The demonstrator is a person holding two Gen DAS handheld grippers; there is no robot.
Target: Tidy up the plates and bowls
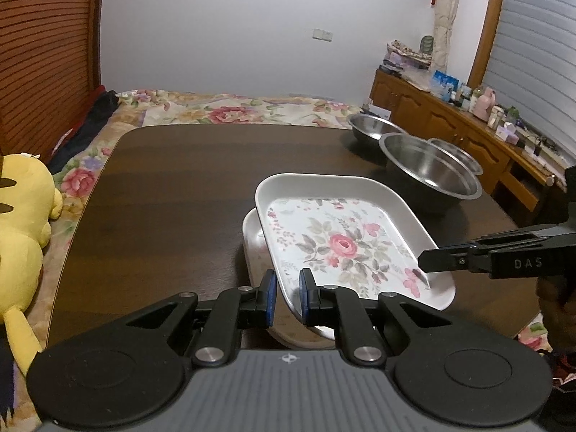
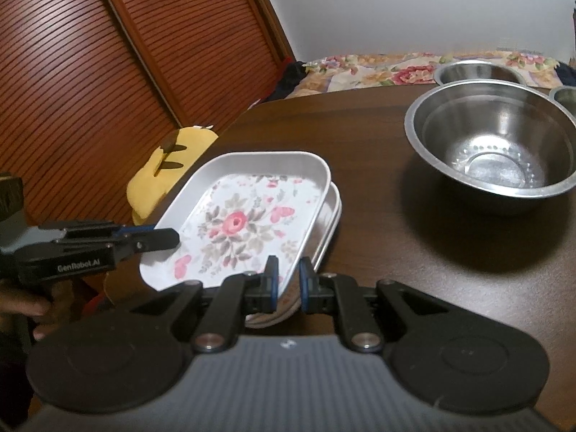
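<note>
A white rectangular floral plate (image 1: 342, 241) sits tilted on top of a second white plate (image 1: 253, 237), whose rim shows beneath it on its left side in the left wrist view. The upper plate is skewed against the lower one, so their edges do not line up; its long axis runs from the near tabletop edge away toward the bowls, and its pink rose print faces up. Both plates lie on the near middle of the dark wooden tabletop (image 1: 172, 187).

The left claw (image 1: 287, 297) straddles the near rim of the floral plate, its blue pads (image 1: 268, 295) narrowly parted with the rim between them; whether they press on it cannot be told. The right claw (image 2: 288, 280) stands the same way at the plate's other near edge, narrowly parted around the rim, grip likewise unclear.

Beyond the plates, to the right, a large steel bowl (image 2: 493, 147) stands upright on the tabletop, with two smaller steel bowls (image 1: 374, 127) just behind it. A yellow plush toy (image 1: 21, 230) lies on the floral bedspread (image 1: 230, 109) left of the tabletop.
</note>
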